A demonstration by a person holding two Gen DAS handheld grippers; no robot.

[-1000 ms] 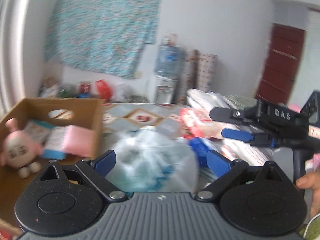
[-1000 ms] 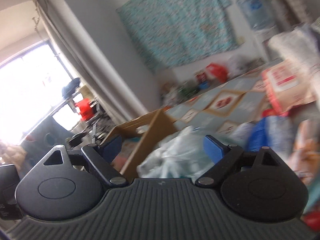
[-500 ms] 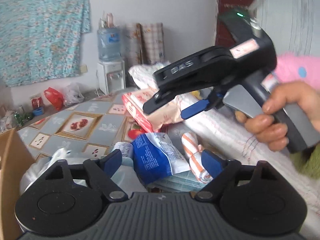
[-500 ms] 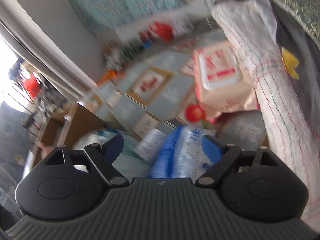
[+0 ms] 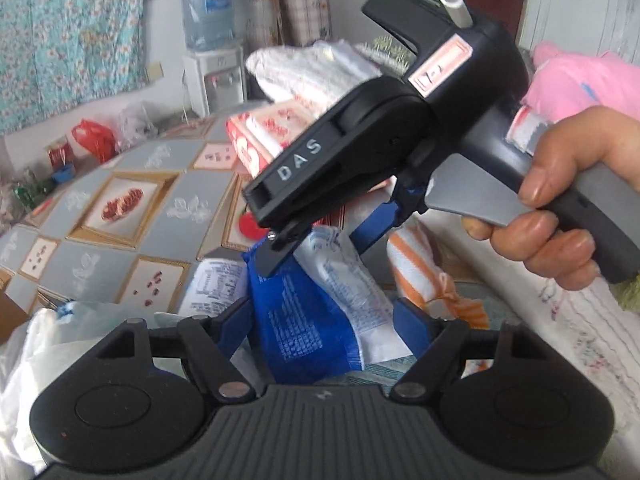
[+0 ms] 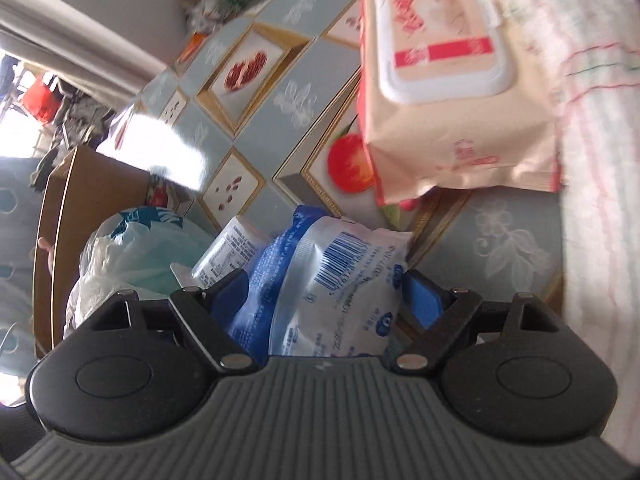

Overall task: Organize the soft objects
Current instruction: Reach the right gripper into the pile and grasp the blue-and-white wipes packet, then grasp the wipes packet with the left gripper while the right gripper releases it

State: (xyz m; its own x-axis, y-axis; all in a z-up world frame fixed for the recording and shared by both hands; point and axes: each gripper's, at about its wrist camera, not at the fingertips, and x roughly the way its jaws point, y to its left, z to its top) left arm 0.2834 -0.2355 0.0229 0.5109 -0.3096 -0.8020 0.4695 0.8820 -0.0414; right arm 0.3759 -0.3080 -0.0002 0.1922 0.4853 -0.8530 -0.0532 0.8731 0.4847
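A blue and white soft pack lies on the patterned floor, also in the right wrist view. My left gripper is open, its fingers on either side of the pack's near end. My right gripper is open and straddles the same pack from above; in the left wrist view it hangs over the pack, held by a hand. A pink wet-wipes pack lies beyond. An orange striped soft item lies right of the blue pack.
A white plastic bag lies left of the pack, beside a cardboard box. A bed edge with a white quilt runs along the right. A pink plush sits on the bed. A water dispenser stands by the far wall.
Both grippers have swung right from the cardboard box and plastic bag to the blue and white pack. The right gripper has dropped down over it.
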